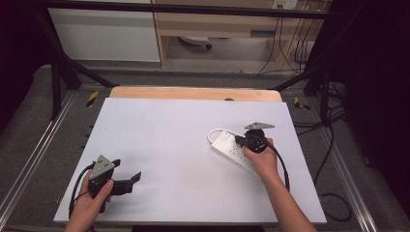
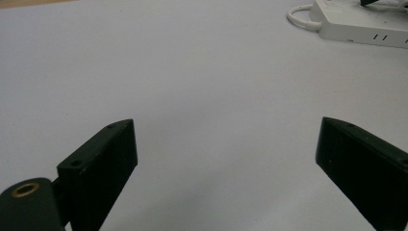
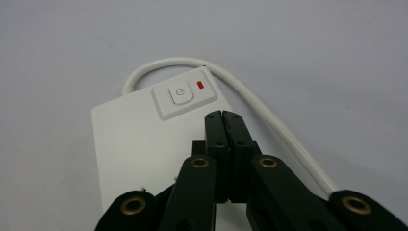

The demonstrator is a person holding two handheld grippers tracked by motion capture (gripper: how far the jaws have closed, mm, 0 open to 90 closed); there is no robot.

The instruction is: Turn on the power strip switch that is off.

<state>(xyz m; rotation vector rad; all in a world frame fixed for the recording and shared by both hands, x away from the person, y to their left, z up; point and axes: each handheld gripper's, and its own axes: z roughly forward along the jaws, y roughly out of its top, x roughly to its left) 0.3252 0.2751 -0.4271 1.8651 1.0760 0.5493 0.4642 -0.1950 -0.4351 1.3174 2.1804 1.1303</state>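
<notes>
A white power strip (image 1: 231, 151) lies on the right half of the white tabletop (image 1: 183, 145), its white cable (image 3: 250, 96) looping round its far end. Near that end sit a power button (image 3: 180, 94) and a small red indicator (image 3: 200, 85). My right gripper (image 3: 224, 115) hovers over the strip just short of the button, jaws pressed together with nothing between them; from above the right gripper (image 1: 240, 140) covers the strip's middle. My left gripper (image 1: 129, 175) rests at the table's near left, jaws wide apart over bare surface. The strip (image 2: 361, 24) shows far off in the left gripper view.
A wooden board edge (image 1: 193, 93) runs along the table's far side. Black frame bars (image 1: 58, 72) and loose cables (image 1: 329, 145) flank the table. White cabinets (image 1: 106, 34) and a wooden shelf stand on the floor beyond.
</notes>
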